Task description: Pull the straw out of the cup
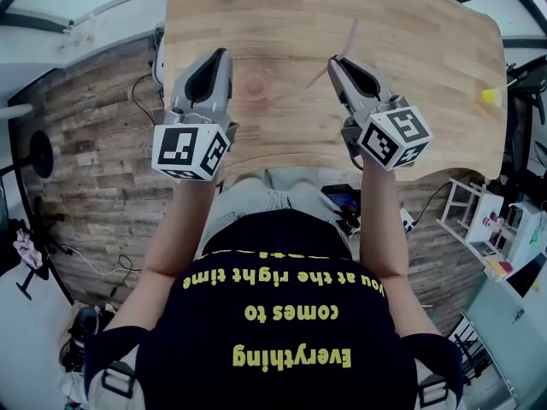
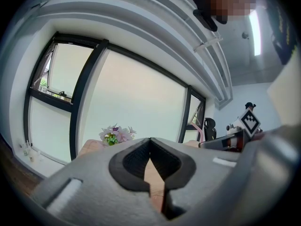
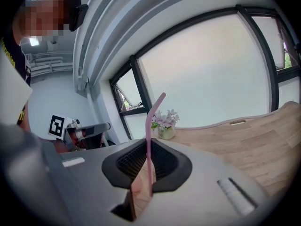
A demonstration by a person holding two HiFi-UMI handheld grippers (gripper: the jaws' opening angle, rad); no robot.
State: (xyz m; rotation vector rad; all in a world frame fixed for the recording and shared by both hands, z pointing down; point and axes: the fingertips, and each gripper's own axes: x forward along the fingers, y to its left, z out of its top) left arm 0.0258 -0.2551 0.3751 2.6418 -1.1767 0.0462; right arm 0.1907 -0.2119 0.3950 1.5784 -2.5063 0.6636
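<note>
My right tool [image 1: 336, 62] is clamped on the straw [image 3: 149, 126]. The pads pinch the pink stem low down, and its bent top leans right above the jaws. In the head view the straw slants over the bench [image 1: 427, 49], lower end pointing near-left, upper end far-right. It is clear of the cup [image 1: 254, 84], not inside it. The cup is see-through and faint. It stands on the bench between my 2 tools, just right of my left tool [image 1: 220, 56]. That left tool has its jaws pressed together with nothing in them, and only bench wood shows below the pads. A pot of flowers [image 3: 164, 122] sits at the far edge of the bench. A small yellow thing [image 1: 489, 96] lies over at the right edge, well apart from both tools.
</note>
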